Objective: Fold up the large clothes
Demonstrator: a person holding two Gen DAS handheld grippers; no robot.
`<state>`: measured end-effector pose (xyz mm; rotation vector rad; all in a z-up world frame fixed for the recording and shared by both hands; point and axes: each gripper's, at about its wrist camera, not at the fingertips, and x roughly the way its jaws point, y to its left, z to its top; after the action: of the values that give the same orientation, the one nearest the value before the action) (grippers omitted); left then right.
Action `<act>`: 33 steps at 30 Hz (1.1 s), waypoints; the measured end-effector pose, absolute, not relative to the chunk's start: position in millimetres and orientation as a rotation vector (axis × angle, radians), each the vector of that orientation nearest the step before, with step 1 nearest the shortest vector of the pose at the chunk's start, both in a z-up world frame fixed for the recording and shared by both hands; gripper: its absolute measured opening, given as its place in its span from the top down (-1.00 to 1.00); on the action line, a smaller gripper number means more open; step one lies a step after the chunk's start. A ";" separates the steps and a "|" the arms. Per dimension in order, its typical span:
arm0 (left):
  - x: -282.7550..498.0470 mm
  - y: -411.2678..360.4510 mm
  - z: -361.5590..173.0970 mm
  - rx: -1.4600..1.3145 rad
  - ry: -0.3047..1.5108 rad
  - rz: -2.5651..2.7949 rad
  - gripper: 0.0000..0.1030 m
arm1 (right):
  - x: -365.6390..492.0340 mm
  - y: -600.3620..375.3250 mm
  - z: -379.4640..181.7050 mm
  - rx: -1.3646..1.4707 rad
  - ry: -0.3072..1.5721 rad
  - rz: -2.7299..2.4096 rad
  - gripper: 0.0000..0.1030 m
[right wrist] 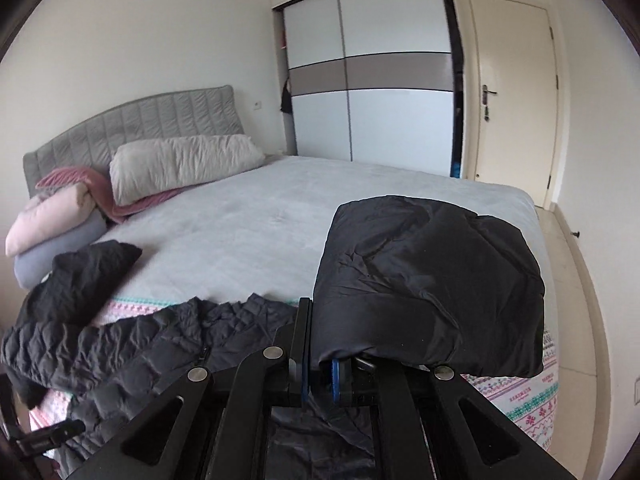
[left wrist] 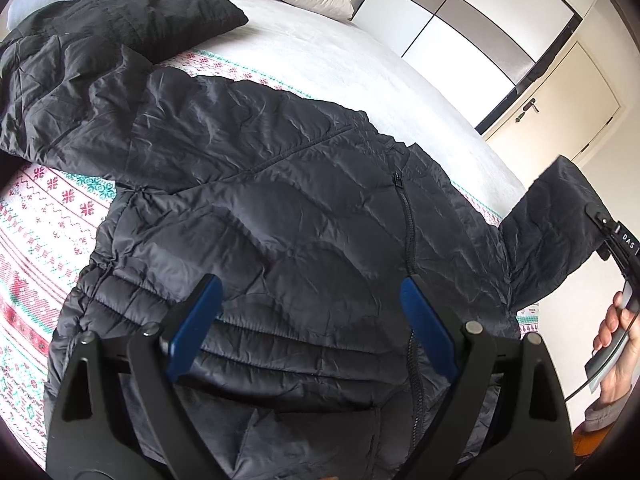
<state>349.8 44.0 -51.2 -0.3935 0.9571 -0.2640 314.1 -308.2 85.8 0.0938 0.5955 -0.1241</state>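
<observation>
Left wrist view: the left gripper (left wrist: 310, 312), fingers spread with nothing between them, hovers above the black jacket (left wrist: 248, 200) lying zipped on the bed (left wrist: 360, 72). At the jacket's right side, the right gripper (right wrist: 320, 368) pinches its sleeve (right wrist: 428, 280), lifted off the bed. Beyond the jacket lie pillows (right wrist: 180, 160).

Black quilted jacket (left wrist: 280, 200); pink-and-teal patterned blanket (left wrist: 44, 220).

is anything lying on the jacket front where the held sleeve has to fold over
Nothing visible. The jacket front lies bare on the bed, and the right gripper holds the sleeve lifted beside it.
</observation>
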 end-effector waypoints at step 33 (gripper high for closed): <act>431.1 -35.9 -80.1 -0.256 1.142 -0.419 0.20 | 285.1 -389.1 -85.8 -0.006 1.022 -0.018 -0.51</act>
<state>431.1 -35.9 -80.1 -0.2556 1.1417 -0.4186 285.1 -389.1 -85.8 -0.0056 1.0220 -0.0181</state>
